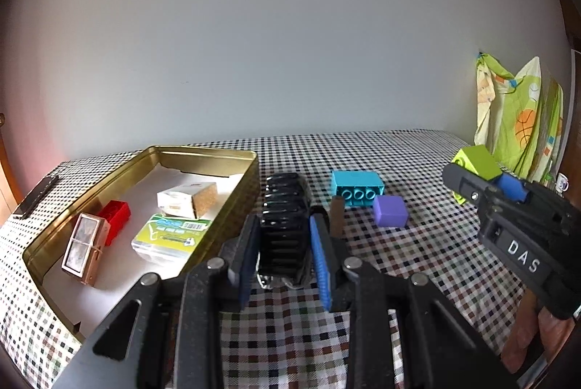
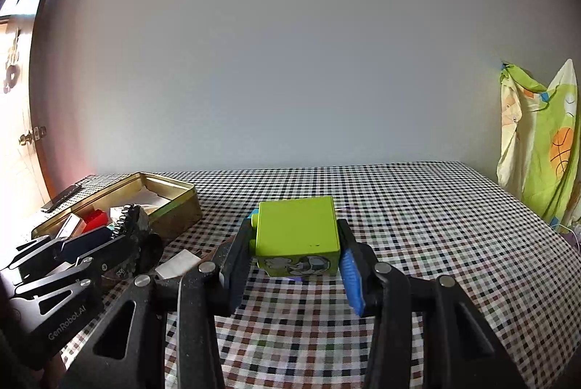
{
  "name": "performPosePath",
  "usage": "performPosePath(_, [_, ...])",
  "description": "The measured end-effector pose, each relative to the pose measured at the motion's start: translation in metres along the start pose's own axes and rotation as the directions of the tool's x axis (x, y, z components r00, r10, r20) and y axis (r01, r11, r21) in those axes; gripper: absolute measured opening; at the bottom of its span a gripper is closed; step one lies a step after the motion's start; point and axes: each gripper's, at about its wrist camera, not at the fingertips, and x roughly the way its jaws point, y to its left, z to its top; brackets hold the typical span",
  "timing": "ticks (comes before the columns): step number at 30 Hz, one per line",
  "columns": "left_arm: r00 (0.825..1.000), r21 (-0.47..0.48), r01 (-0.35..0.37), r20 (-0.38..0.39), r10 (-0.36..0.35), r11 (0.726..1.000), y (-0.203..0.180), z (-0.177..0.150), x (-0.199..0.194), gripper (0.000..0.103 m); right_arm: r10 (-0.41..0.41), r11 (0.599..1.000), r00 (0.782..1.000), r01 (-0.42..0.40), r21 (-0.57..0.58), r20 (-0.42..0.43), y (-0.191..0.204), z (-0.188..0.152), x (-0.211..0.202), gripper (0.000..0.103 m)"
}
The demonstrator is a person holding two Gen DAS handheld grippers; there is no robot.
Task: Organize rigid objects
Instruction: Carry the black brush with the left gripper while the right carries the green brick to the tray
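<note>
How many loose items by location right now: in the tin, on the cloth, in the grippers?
In the gold tin: 4 (red brick, mirrored case, cork-ended box, green packet)
On the cloth: 3 (teal brick, purple cube, brown block)
In grippers: 2 (black ribbed item, green block)
Total: 9

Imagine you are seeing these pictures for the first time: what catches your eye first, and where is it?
The lime-green block stands out, clamped in the right gripper above the checked tablecloth. Next comes the ribbed black object held in the left gripper, just right of the gold tin. The tin already holds a red brick and small packets, while a teal brick and purple cube wait on the cloth.
</note>
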Motion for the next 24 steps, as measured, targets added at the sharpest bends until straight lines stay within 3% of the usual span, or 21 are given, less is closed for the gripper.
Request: performPosePath(24, [0.997, -0.034, -0.067, 0.019, 0.068, 0.997, 0.014, -0.004, -0.009, 0.027, 0.076, 0.995, 0.997, -0.075, -0.064, 0.007, 0.039, -0.001, 0.006, 0.047])
